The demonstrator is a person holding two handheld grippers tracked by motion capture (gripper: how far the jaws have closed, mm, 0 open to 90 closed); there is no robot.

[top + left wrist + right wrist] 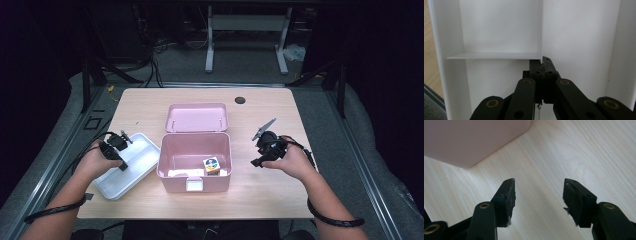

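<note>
A pink box (194,161) sits open in the middle of the wooden table (260,195), and I will tell where things are from it. Its lid (196,117) stands up at the far side. Inside the box, near the front right corner, is a small cube (211,165) with many colours on it.

Just to the left of the box is a white tray (142,160) with low walls inside that split it into parts. The left gripper (122,166) reaches down into this tray. In the left gripper view its jaws are pressed together on the thin edge of a white divider wall (494,56).

To the right of the box, a little way off, the right gripper (258,161) hangs over bare table. In the right gripper view the right gripper (539,195) has its jaws wide apart with nothing between them, and a corner of the pink box (471,140) shows just past them
</note>
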